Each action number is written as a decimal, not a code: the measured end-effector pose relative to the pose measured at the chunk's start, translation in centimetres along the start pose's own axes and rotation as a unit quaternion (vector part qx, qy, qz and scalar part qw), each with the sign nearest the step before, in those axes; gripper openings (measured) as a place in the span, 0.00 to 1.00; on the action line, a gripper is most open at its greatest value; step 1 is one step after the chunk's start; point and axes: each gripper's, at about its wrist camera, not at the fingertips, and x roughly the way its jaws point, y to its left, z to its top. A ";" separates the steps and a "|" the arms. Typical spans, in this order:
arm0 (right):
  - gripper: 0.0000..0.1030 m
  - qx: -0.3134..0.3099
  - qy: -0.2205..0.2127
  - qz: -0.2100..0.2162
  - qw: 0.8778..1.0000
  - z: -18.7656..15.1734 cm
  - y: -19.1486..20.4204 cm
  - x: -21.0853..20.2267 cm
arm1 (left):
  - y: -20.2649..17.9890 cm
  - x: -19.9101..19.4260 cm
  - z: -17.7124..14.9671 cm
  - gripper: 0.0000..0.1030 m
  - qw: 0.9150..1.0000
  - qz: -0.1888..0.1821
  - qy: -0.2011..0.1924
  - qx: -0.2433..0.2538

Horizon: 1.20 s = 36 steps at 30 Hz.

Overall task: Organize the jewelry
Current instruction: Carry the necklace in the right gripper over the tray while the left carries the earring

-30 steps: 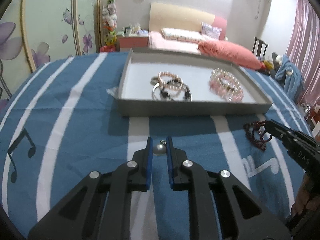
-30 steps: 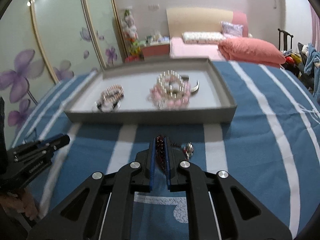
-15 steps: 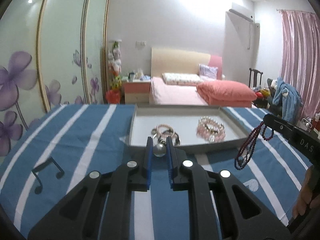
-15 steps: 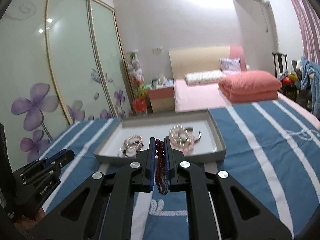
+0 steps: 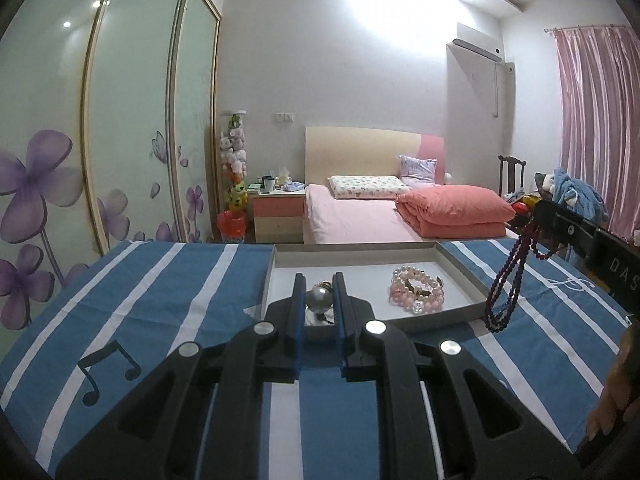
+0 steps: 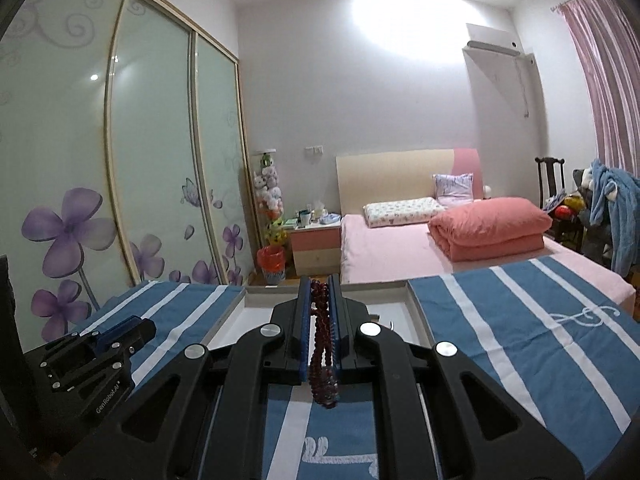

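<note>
My left gripper (image 5: 319, 294) is shut on a grey pearl pendant (image 5: 319, 299) and holds it above the blue striped cloth, just in front of the grey tray (image 5: 460, 276). A pink and white bead bracelet (image 5: 417, 294) lies in the tray. My right gripper (image 6: 319, 296) is shut on a dark red bead necklace (image 6: 322, 356), which hangs down between its fingers. In the left wrist view that necklace (image 5: 506, 284) dangles from the right gripper (image 5: 538, 210) over the tray's right edge. The tray's rim (image 6: 416, 304) shows behind the right gripper.
The tray sits on a table with a blue and white striped cloth (image 5: 160, 300). Behind it stand a pink bed (image 5: 380, 220), a nightstand (image 5: 278, 216) and a sliding wardrobe (image 5: 100, 140). The left gripper's body (image 6: 92, 356) shows at lower left in the right wrist view.
Both grippers have lifted off the cloth with their jewelry and tilted up, so the room now fills the views. The red necklace now hangs free beside the tray.
</note>
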 end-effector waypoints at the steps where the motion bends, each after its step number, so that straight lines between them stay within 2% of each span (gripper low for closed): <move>1: 0.09 -0.003 -0.003 -0.002 1.000 0.0 0.1 0.1 | -0.1 0.0 0.1 0.13 1.000 0.001 -0.001 0.000; 6: 0.09 -0.009 -0.011 -0.006 1.000 -0.2 0.3 -0.6 | -0.2 0.1 0.1 0.13 1.000 0.003 -0.004 0.000; 24: 0.09 -0.006 0.001 -0.009 1.000 0.0 0.2 0.3 | -0.6 1.4 0.7 0.13 1.000 -0.009 0.009 0.001; 30: 0.09 -0.010 0.004 -0.008 1.000 0.6 0.2 1.9 | -0.6 3.4 1.5 0.13 1.000 -0.015 0.016 0.009; 36: 0.09 0.001 0.021 0.000 1.000 1.3 -0.8 5.1 | 0.1 7.6 2.5 0.13 0.998 -0.032 0.049 -0.014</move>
